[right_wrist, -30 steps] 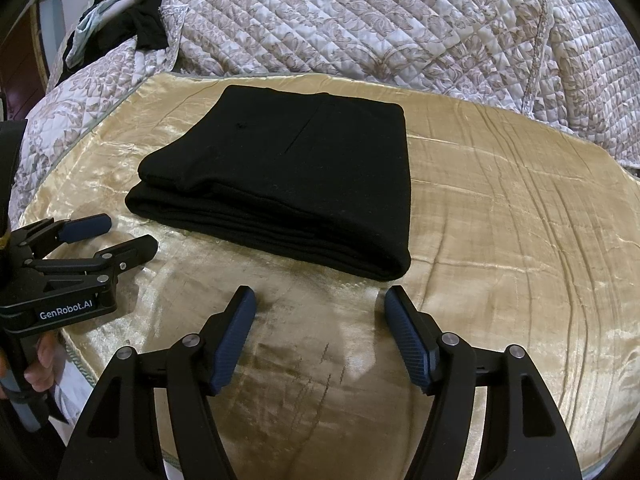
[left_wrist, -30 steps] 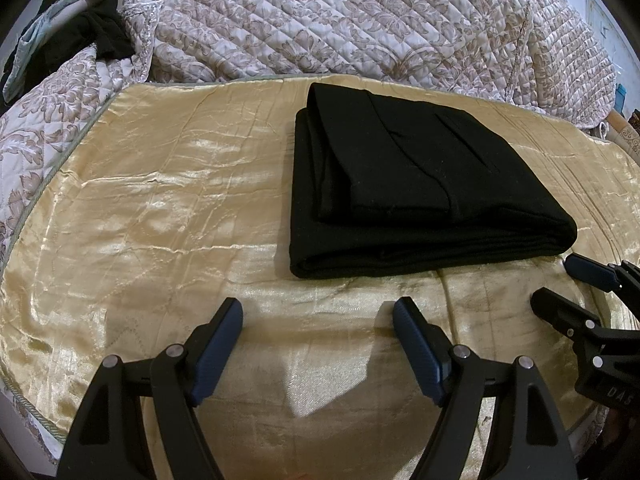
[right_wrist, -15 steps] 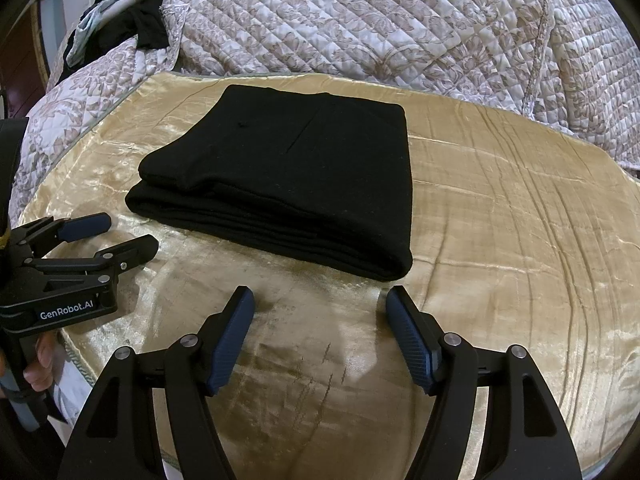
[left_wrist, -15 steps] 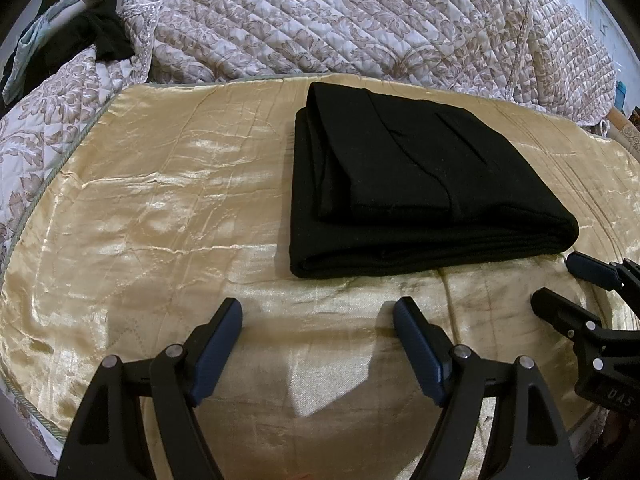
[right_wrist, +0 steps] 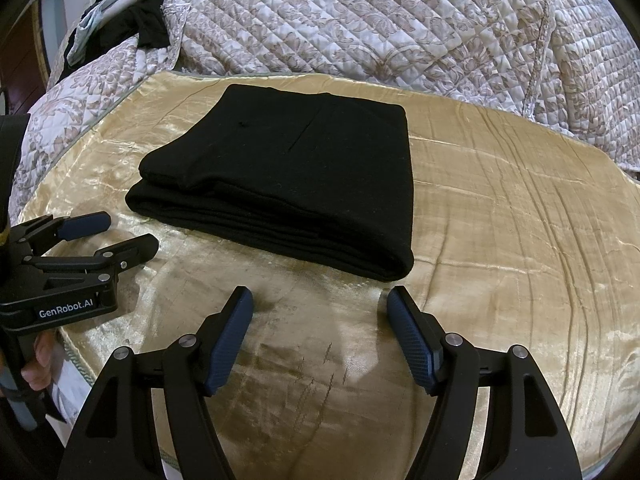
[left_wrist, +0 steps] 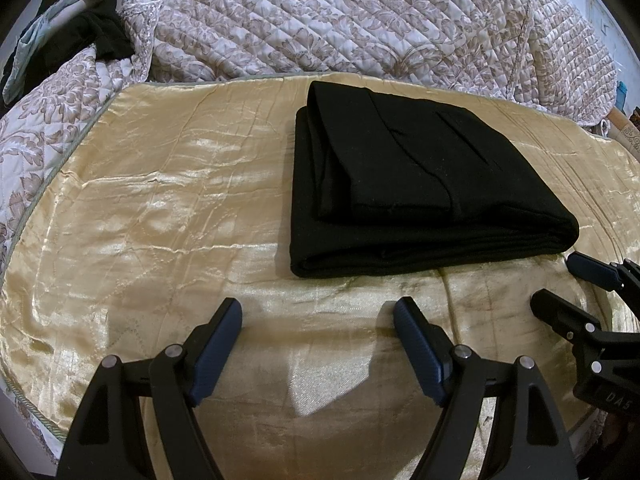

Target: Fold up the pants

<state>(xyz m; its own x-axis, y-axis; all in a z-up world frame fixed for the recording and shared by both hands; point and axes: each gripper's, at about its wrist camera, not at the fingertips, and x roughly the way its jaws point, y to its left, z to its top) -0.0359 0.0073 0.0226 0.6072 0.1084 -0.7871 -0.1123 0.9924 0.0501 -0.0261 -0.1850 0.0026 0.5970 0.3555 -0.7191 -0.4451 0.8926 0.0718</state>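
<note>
Black pants (left_wrist: 420, 184) lie folded into a thick rectangular stack on a gold satin cover (left_wrist: 160, 208); the right wrist view shows the same pants (right_wrist: 296, 184) left of centre. My left gripper (left_wrist: 318, 312) hovers open just in front of the stack's near edge, nothing between its blue pads. My right gripper (right_wrist: 320, 300) is open too, short of the stack's near right corner, holding nothing. Each gripper shows in the other's view: the right gripper (left_wrist: 560, 280) at the right edge, the left gripper (right_wrist: 128, 232) at the left with a hand (right_wrist: 38, 360) on its handle.
A quilted floral bedspread (left_wrist: 340, 20) is heaped behind the gold cover. Dark and pale garments (left_wrist: 72, 40) lie at the far left corner. The cover's near edge with green piping (right_wrist: 80, 364) drops off at the lower left.
</note>
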